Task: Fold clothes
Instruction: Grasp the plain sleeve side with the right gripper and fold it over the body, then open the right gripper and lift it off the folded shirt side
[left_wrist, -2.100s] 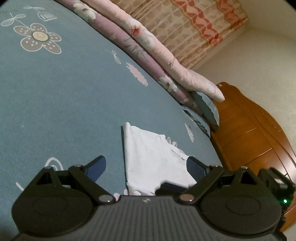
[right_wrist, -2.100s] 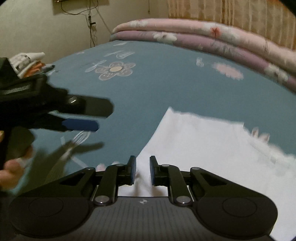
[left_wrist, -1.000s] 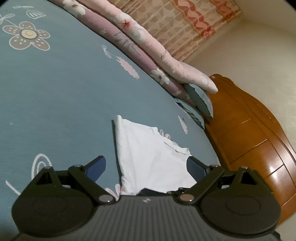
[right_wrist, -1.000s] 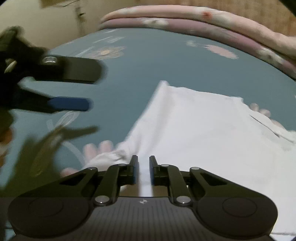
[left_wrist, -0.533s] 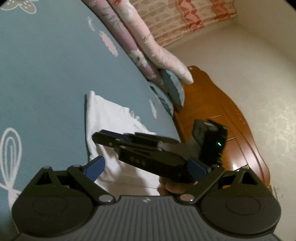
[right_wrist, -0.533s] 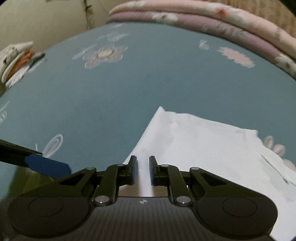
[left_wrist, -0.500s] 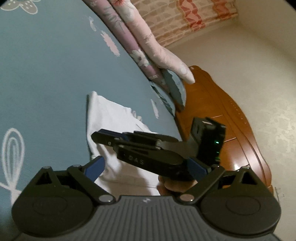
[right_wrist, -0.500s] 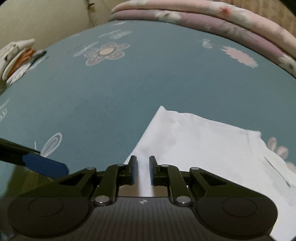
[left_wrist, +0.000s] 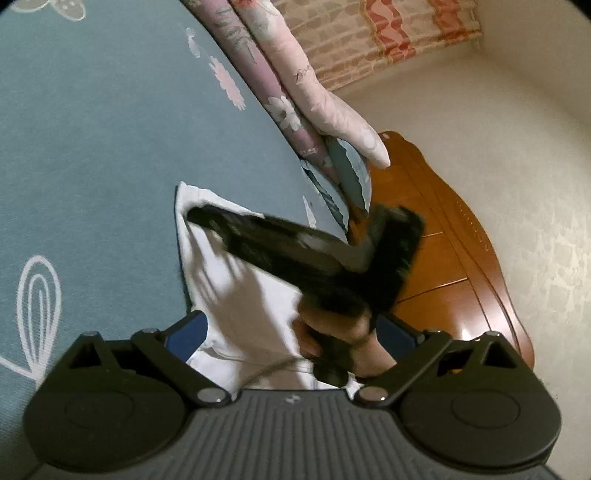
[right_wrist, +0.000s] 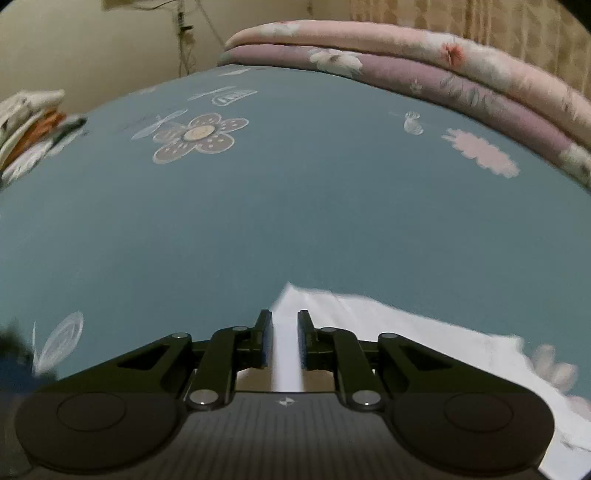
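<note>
White shirt is lying flat on the bed, over near the edge by the wooden headboard, on a teal sheet with flower doodles. The right hand-held gripper sits low over the shirt's near corner, its jaws only a narrow slit apart and just easing open, with a strip of the white fabric showing in the gap; can't really tell if the pads are pressing on it. From the left wrist view that gripper is a dark blur reaching across the shirt, with a hand wrapped round its handle. The left hand-held gripper is spread wide with nothing in it, hovering by the shirt's near edge. Folded quilts are stacked along the far side.
</note>
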